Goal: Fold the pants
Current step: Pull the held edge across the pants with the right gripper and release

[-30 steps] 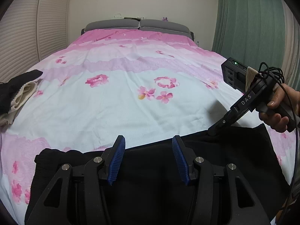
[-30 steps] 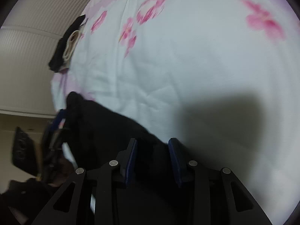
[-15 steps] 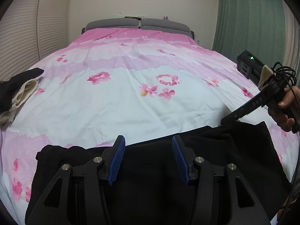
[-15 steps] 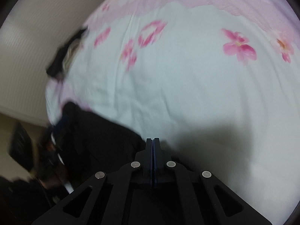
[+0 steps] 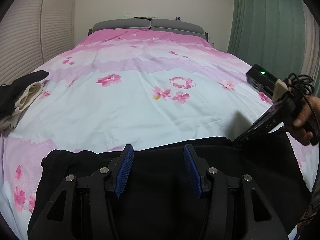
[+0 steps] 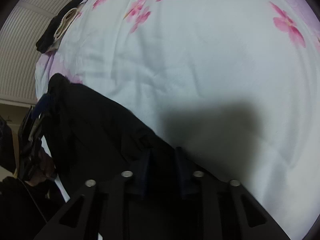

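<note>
My left gripper [image 5: 158, 170] hangs over the near edge of the bed, its two blue pads standing well apart with nothing pinched between them. Right under it and spreading out to both sides lie the black pants [image 5: 172, 182], stretched flat along the bed's near edge on the flowered bedspread [image 5: 140, 104]. The pants' bunched end sits off to the left of this gripper, and their other end runs to the right, where my right hand [image 5: 304, 120] grips the handle of the other tool.

My right gripper [image 6: 163, 160] points steeply down at the far edge of the pants, close to that right-hand end. Its jaws are narrow and opening just now; black cloth lies beneath and between the fingers, but it is too dark there to tell whether the pads press on it.

Ahead of both grippers the bedspread runs up to the grey headboard [image 5: 148, 25]. Far off to the left of my left gripper, by the bed's side edge, sits a small heap of black and cream clothes [image 5: 18, 98].
</note>
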Motion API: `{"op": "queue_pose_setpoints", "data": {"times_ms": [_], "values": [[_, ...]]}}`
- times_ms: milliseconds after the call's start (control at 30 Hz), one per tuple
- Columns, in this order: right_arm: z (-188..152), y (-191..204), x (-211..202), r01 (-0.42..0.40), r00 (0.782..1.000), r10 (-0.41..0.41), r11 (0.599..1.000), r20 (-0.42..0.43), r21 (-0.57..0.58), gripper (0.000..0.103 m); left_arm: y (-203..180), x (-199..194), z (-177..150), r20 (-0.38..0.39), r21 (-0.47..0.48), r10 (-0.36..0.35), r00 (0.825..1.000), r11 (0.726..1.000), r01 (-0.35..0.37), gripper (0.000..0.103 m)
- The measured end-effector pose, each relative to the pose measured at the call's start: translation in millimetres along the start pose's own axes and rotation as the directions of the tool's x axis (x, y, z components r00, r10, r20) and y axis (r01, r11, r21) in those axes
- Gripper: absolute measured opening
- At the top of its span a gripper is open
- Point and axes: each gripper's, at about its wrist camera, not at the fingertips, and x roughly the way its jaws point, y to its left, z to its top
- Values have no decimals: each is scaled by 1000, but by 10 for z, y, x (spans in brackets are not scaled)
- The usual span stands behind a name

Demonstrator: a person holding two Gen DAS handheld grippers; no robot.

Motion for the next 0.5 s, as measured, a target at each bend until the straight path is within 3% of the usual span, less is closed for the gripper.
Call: {"op": "queue_pose_setpoints", "data": {"times_ms": [100, 200, 300, 367, 433, 467, 500], "values": [[-77, 101, -96, 46, 995, -44, 999, 92, -22, 12, 17, -7, -6, 3, -3, 3, 1000, 1000, -3, 51], [-181, 215, -272, 122, 970, -111, 992, 218, -37, 12, 11, -27, -5, 10, -1, 4, 1000, 1000, -4, 51], [-305, 328, -479, 200, 917, -169, 978, 360, -51, 12, 4, -38, -13, 15, 6, 7, 1000, 1000, -7, 51], [-380, 395, -552, 276, 870, -214, 958, 444, -78, 12, 7, -37, -21, 15, 3, 8, 1000, 1000, -8, 51], [-412, 421, -500, 404, 811, -317, 912, 492, -78, 11, 2, -34, -34, 10, 5, 8, 1000, 1000, -8, 51], [-403, 395, -441, 454, 791, -364, 888, 492, -71, 11, -1, -39, -35, 9, 8, 9, 1000, 1000, -10, 51], [-388, 337, -366, 476, 787, -396, 878, 473, -56, 11, 0, -56, -38, 9, 12, 12, 1000, 1000, -12, 51]]}}
